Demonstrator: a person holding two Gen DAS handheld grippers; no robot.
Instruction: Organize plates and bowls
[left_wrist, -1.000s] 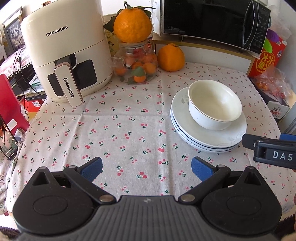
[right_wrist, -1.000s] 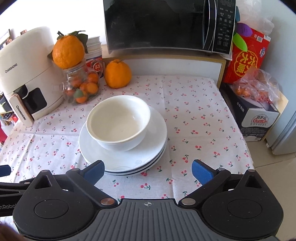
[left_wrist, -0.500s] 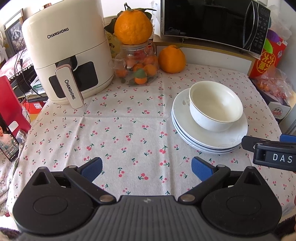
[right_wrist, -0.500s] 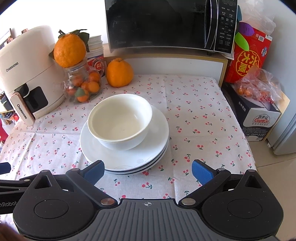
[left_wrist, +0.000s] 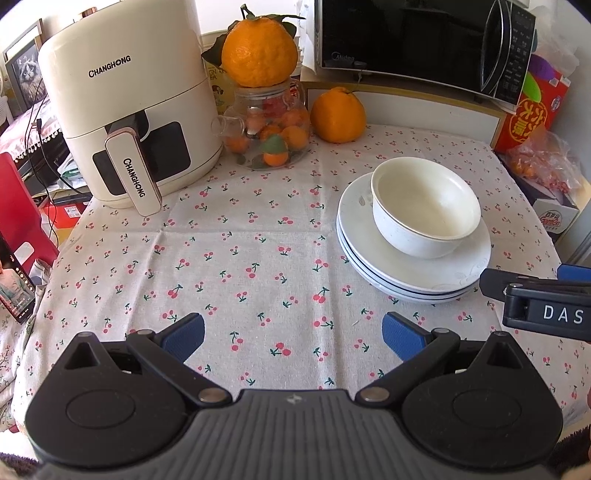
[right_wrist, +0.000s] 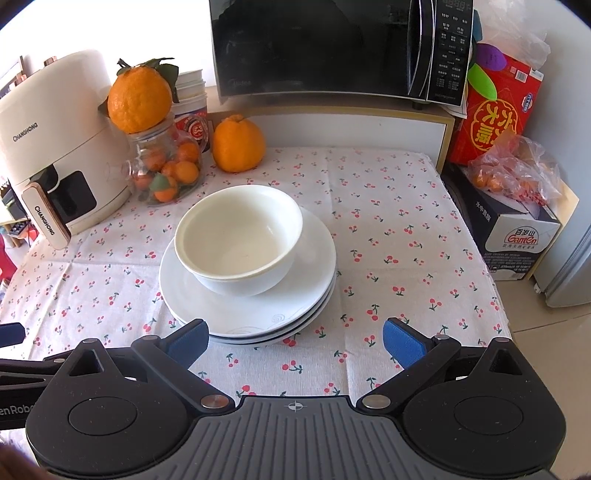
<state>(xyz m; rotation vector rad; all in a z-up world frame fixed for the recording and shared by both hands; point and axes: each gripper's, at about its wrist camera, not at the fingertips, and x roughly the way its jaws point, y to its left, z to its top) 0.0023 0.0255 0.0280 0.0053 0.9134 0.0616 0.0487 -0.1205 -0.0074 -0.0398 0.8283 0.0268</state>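
CHANGHONG air fryer (left_wrist: 129, 110), GamEn box (right_wrist: 517, 236). One bowl (right_wrist: 238, 243) atop plate stack (right_wrist: 251, 314), three rims visible, mid-tabletop (left_wrist: 240, 258). Left gripper (left_wrist: 293, 338), right gripper (right_wrist: 295, 338) spread wide, empty.

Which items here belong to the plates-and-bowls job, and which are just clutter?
Job items:
- white bowl, sitting on the plates
- stack of white plates
- left hand-held gripper, open, empty
- right hand-held gripper, open, empty

Just lying about:
- air fryer
- glass jar of small oranges, large orange on top
- loose orange
- microwave
- red box
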